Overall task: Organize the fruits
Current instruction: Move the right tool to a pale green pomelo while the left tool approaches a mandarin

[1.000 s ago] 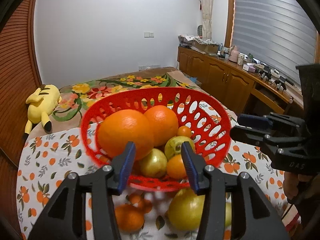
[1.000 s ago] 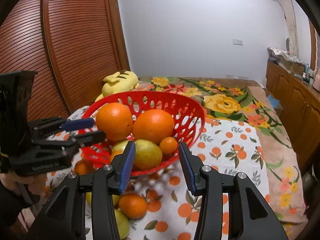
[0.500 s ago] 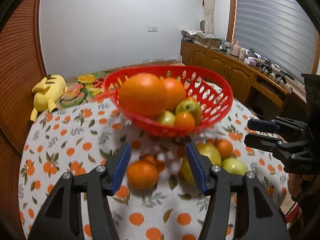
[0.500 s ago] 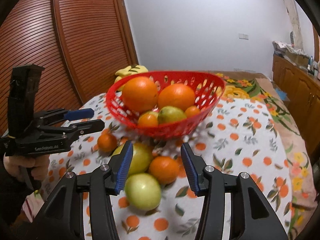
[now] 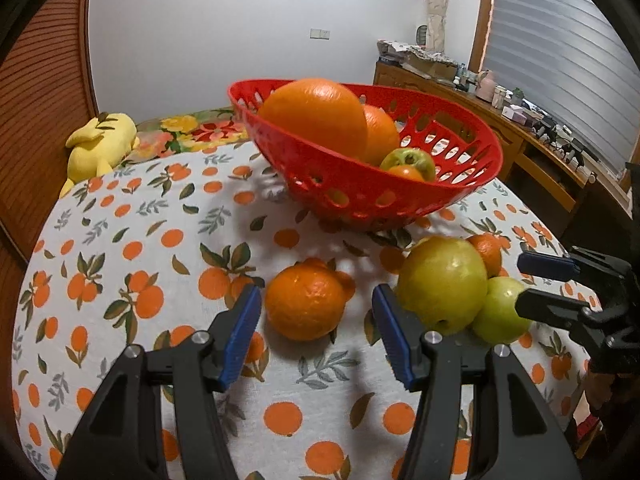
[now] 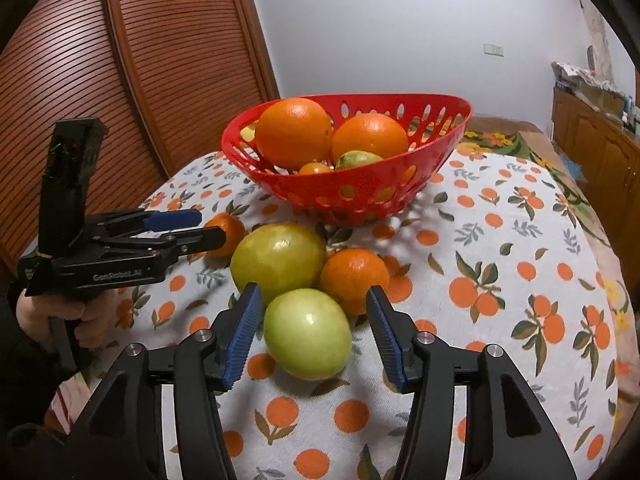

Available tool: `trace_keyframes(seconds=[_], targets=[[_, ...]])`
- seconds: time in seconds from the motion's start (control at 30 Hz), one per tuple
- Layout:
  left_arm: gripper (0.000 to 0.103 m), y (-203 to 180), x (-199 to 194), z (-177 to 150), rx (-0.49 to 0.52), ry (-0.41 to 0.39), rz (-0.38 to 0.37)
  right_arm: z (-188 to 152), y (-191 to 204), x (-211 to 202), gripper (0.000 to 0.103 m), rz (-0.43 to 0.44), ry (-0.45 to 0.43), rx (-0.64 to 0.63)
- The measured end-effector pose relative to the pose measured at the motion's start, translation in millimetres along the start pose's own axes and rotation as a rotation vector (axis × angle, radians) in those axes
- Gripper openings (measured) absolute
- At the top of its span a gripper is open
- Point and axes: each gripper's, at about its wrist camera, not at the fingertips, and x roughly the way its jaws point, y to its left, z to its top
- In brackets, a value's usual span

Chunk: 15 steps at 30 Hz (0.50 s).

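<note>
Red basket [image 5: 360,184] at 12 o'clock on desk [image 5: 120,240], fruit inside. Left tool [image 5: 316,334] wide around tangerine [image 5: 306,304], seemingly not touching. Right tool [image 6: 310,334] wide around green fruit [image 6: 308,332].

You get even, soft indoor light from overhead; faint shadows sit under the red basket [image 5: 360,192]. Fisheye bending warps walls at the rims, corners go black, and focus stays fairly sharp.

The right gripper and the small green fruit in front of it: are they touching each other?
Apart. The right wrist view shows tablecloth between each blue pad of the right gripper and the small green fruit.
</note>
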Motion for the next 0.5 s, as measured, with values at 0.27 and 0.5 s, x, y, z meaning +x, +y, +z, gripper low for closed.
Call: trace_keyframes(seconds=[0.27,0.5], targets=[[0.058,5,15,0,-0.016,0.029,0.019,-6,5,8,0.058,0.001,0.028,-0.013],[0.058,5,20,-2,-0.016,0.048,0.028,-9,8,14,0.059,-0.001,0.044,-0.025]])
